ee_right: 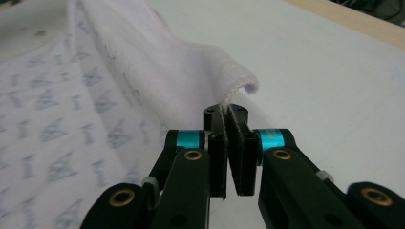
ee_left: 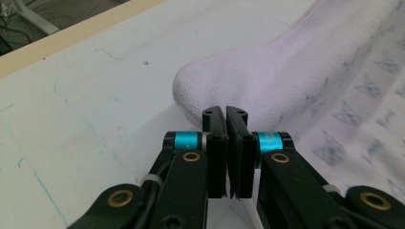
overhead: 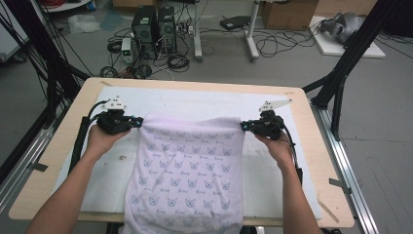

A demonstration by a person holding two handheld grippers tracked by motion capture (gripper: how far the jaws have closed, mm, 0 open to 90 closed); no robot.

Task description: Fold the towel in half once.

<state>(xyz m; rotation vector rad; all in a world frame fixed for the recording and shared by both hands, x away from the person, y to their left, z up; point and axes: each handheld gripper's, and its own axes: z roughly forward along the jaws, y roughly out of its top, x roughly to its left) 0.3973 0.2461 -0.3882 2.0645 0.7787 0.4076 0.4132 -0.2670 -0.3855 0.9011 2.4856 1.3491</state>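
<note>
The right gripper points along its two black jaws, which stand pressed together with the edge of a white towel pinched between their tips. Just beyond the fingertips the towel's hem curls over into a small rolled lip, a little to the right of the jaws. From the pinch the cloth runs away up and to the left, its nearer part printed with rows of faint blue motifs. To the right of the fingers lies the pale mat, and past it a wooden table edge.
</note>
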